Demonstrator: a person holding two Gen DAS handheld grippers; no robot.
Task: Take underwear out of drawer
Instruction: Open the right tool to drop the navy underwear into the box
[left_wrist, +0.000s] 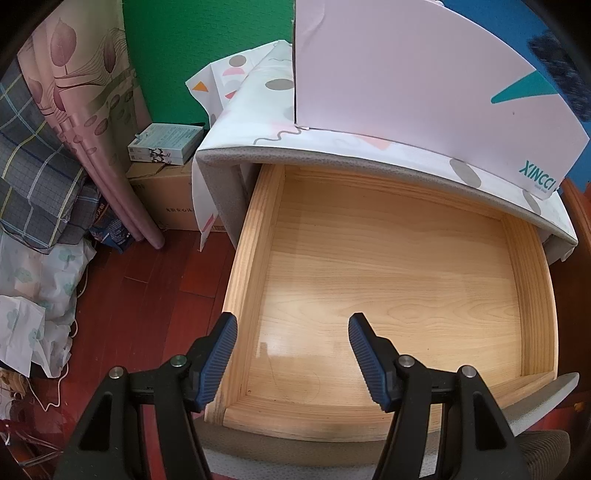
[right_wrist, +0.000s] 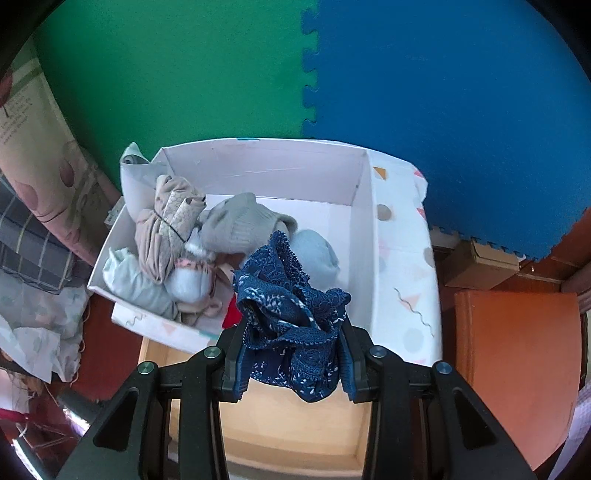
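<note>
On the far left of the left wrist view we see a plaid cloth (left_wrist: 33, 162) heaped beside a leaf-print curtain (left_wrist: 85, 110), with cardboard boxes (left_wrist: 166, 177) stacked on the red wood floor (left_wrist: 147, 295). Next comes our left tool (left_wrist: 293, 332), its blue pads spread wide apart and gripping nothing, poised over the near edge of the open wooden drawer (left_wrist: 388, 280). The drawer shows only bare boards in the part we can see. Above it, on the patterned cover of the cabinet top (left_wrist: 266, 110), stands the white box (left_wrist: 406, 74).

In the right wrist view, that white box (right_wrist: 369, 236) already holds several rolled and bunched garments in beige, grey and pale blue (right_wrist: 207, 236). Our right tool (right_wrist: 291, 354) is clamped on the navy lace underwear (right_wrist: 291, 314), which bulges up between the pads and hangs above the drawer front, just before the box's near wall. To the right lie an orange surface (right_wrist: 517, 362) and a small brown carton (right_wrist: 480, 264).

We judge the removal step done for this piece: it is out of the drawer and on its way to the box. The next move calls for carrying it forward over the box wall, then parting the pads so it drops clear of the rim.
</note>
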